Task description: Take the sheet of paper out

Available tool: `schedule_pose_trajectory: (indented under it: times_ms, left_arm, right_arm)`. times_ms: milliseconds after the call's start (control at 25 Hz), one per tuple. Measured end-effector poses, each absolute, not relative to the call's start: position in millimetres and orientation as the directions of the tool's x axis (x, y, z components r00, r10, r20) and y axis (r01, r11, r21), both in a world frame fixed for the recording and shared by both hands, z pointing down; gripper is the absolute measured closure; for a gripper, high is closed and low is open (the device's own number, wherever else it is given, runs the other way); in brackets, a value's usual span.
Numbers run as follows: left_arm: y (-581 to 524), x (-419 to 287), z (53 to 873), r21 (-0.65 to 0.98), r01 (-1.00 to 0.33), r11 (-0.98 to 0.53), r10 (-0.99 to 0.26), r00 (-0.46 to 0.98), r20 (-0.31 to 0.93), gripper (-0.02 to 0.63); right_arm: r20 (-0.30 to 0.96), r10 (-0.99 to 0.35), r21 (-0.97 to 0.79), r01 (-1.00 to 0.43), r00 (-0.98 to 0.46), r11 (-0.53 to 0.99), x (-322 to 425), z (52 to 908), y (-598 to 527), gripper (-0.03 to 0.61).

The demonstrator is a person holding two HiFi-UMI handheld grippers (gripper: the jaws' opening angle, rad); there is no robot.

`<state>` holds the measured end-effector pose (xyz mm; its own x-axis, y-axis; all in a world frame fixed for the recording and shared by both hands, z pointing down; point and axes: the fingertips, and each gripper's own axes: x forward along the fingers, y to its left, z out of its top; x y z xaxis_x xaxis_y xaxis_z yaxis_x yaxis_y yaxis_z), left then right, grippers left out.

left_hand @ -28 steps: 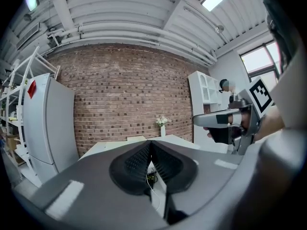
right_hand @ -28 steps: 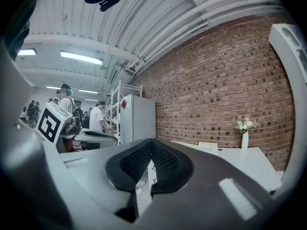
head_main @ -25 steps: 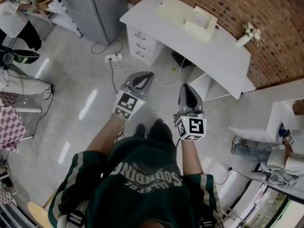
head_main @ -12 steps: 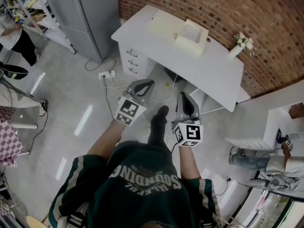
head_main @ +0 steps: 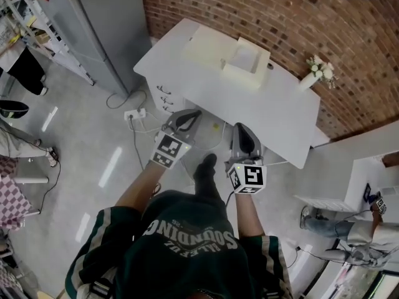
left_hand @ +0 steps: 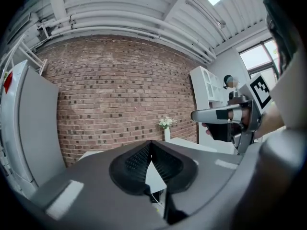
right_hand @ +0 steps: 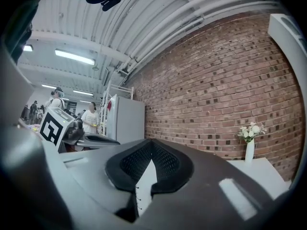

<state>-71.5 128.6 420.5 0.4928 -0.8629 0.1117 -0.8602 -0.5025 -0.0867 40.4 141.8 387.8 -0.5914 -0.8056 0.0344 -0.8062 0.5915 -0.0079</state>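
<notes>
Head view: desk (head_main: 280,104) nearer than a sec ago, left tool (head_main: 192,114) & right tool (head_main: 240,127) both closed, empty, so approach only, nothing grabbed yet.

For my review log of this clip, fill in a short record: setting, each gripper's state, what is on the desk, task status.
setting: white desk against a brick wall, person standing before it
left gripper: shut, empty
right gripper: shut, empty
on desk: cream printer-like box, vase of white flowers
task status: not begun; no sheet of paper can be made out
</notes>
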Motion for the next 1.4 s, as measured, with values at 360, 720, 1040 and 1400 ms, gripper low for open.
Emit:
schedule_pose_trajectory:
  times_ms: [360,720,1040,1400]
  left_arm:
    - [21.1,-64.9,437.7,-0.069,-0.877,-0.475,-0.875,0.461,0.149,0.603]
    - [-94.1,-60.4,439.8,-0.038,-0.896,-0.443,-0.884,0.430,0.184,0.603]
    - [-159.8,-46.0,423.7,-0.037,-0.893,-0.448,-0.878,0.432,0.204,0.603]
    - [-216.6,-40.2,427.1,-0.026,-0.870,-0.492,-0.855,0.477,0.205,0.603]
  right_arm:
    - [0.052,-0.780,-0.052,-0.782,-0.623,0.621,46.7,411.8,25.6,0.580]
    - [0.088,-0.750,-0.070,-0.755,-0.656,0.652,46.6,408.0,-94.0,0.580]
    - [0.110,-0.736,-0.075,-0.744,-0.668,0.665,51.3,396.9,-160.0,0.580]
    - [0.123,-0.763,-0.088,-0.773,-0.634,0.628,53.6,401.4,-199.1,0.580]
